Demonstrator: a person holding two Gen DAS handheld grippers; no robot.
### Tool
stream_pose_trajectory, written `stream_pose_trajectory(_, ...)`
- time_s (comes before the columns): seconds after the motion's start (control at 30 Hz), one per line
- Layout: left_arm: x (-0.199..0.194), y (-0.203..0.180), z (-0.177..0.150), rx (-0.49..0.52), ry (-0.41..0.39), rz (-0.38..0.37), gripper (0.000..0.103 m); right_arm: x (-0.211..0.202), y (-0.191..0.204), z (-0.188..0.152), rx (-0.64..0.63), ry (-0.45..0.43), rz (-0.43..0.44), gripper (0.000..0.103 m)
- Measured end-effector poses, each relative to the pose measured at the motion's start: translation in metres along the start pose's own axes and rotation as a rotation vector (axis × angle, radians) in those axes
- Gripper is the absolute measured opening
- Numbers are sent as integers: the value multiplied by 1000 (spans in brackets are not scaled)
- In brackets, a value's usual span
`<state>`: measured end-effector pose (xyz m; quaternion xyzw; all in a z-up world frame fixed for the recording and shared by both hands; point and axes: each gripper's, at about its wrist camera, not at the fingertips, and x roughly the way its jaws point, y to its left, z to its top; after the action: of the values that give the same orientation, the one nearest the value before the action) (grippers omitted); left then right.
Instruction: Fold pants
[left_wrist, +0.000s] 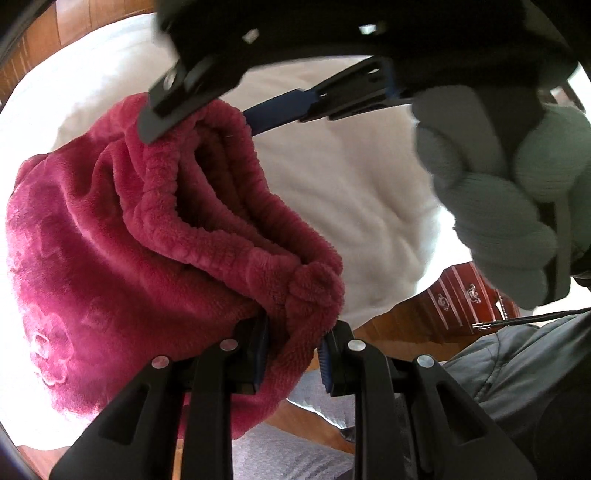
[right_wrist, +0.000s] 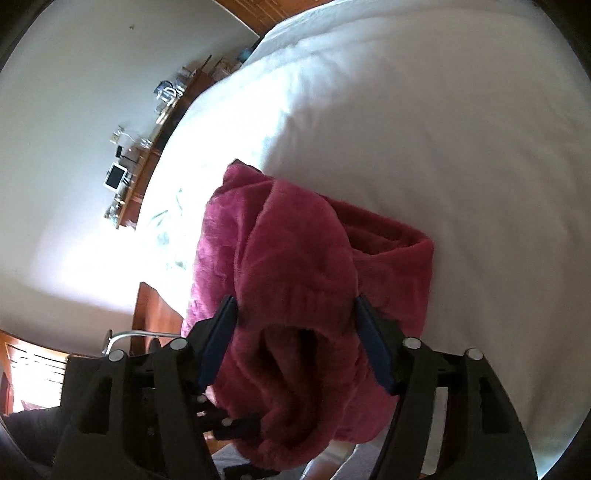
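Observation:
The magenta fleece pants (left_wrist: 110, 240) are bunched on the white bed (left_wrist: 351, 177), with the ribbed elastic waistband lifted toward me. My left gripper (left_wrist: 293, 343) is shut on one end of that waistband, at the bottom of the left wrist view. My right gripper (left_wrist: 199, 122) reaches in from the top, straddling the waistband's far end. In the right wrist view the pants (right_wrist: 295, 258) fill the gap of the right gripper (right_wrist: 295, 306), and both blue pads (right_wrist: 221, 332) touch the fabric. The pants' legs trail away over the bed (right_wrist: 406, 129).
A grey-gloved hand (left_wrist: 498, 206) holds the right gripper's handle. A red-brown wooden drawer unit (left_wrist: 458, 295) stands beside the bed, above wood floor. A person's grey trouser leg (left_wrist: 517, 362) is at lower right. A wall shelf with small items (right_wrist: 147, 158) runs along the bed's far side.

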<state>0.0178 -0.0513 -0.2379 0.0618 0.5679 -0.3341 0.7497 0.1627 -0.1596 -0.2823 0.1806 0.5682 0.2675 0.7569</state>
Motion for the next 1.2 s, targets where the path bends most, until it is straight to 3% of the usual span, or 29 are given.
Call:
stream_pose_trajectory(0.1,4,-5,-2,-4,-1,10,22,7,-2,1,3,3,-47,31)
stream_pose_trajectory(0.2,6,-7,-2,-11,-11,13,22,2,-15,1,47,-18,-92,23)
stream_pose_trajectory(0.33,11,-12,-2,24,-12,31,23,-1,-46,-7,155,-32,-134,20)
stream_pose_trajectory(0.47,34,-20,-1,62,23,58,26,12,-62,-12,185,-23,-183,20)
stream_pose_trajectory(0.53,43,-26,-1,87,38,77,31,19,-65,-11,177,-25,-216,20)
stream_pose_trajectory(0.6,44,-30,-1,101,29,67,46,22,-66,-8,166,-32,-238,20)
stream_pose_trajectory(0.67,43,-32,-1,103,21,54,49,21,-65,-9,145,-35,-255,20)
stream_pose_trajectory(0.87,12,-1,-1,-45,-40,-12,50,20,-60,-14,98,-35,-261,21)
stream_pose_trajectory(1.0,-6,38,-8,-226,-94,-15,50,11,-55,-18,72,-36,-260,26)
stream_pose_trajectory(1.1,1,57,-14,-313,-86,-9,50,7,-52,-21,64,-35,-265,31)
stream_pose_trajectory(1.2,22,54,-17,-299,-39,3,51,-2,-47,-23,64,-44,-273,36)
